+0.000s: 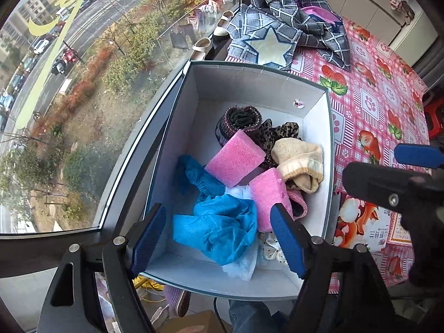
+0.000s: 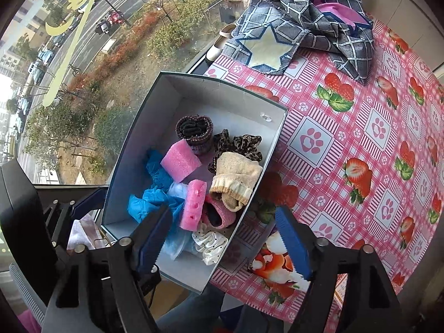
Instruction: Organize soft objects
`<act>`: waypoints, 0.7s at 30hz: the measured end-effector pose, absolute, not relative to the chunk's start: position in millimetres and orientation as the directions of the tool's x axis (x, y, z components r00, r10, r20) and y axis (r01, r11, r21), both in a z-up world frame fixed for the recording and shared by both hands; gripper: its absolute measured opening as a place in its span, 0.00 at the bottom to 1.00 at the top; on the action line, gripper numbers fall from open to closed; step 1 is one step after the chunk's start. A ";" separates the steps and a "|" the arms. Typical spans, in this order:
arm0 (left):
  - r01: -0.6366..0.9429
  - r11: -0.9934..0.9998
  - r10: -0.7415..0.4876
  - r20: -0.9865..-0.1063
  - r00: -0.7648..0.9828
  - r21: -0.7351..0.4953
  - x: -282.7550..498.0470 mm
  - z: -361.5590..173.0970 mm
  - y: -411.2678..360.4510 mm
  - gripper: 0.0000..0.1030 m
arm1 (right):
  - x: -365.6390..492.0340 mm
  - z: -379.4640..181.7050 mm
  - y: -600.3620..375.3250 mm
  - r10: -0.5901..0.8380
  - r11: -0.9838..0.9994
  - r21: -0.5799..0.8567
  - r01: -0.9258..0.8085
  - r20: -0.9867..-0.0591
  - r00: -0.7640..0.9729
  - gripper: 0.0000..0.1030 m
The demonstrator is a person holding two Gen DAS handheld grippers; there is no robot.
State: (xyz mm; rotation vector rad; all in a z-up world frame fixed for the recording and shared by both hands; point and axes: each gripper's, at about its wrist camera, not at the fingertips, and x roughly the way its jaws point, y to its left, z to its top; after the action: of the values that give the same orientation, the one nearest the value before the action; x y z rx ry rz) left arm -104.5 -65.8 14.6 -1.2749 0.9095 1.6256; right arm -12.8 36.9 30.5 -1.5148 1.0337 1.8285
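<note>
Both claws hang open and empty over the white box [image 1: 258, 83] on the counter [image 2: 347, 144]: left claw [image 1: 219, 238], right claw [image 2: 226, 241]. Soft objects [image 1: 236, 161] fill the box; lower items lie partly buried.

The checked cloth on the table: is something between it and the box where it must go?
Nothing visible does. The checked cloth lies on the tablecloth beyond the box, whose top is open; only bare tablecloth separates them.
</note>
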 end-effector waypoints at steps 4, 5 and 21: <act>-0.931 -0.364 0.194 -0.979 -0.059 -0.016 -103.9 19.0 -70.5 0.80 | -1.0 39.9 34.8 -0.030 -0.534 0.234 -0.812 -0.965 -0.259 0.99; -0.934 -0.357 0.200 -0.979 -0.049 -0.026 -102.3 20.9 -72.1 0.80 | 1.3 41.9 34.4 -0.030 -0.530 0.239 -0.813 -0.964 -0.264 0.99; -0.947 -0.321 0.202 -0.975 -0.093 0.024 -89.5 28.8 -76.8 0.80 | 18.5 50.9 17.3 -0.038 -0.495 0.263 -0.828 -0.959 -0.282 0.99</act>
State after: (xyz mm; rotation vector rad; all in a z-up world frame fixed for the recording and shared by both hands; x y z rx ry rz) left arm -89.5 -76.8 28.8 -1.2415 0.9180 1.5817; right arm 18.5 17.3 50.9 -1.4035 1.1002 1.8334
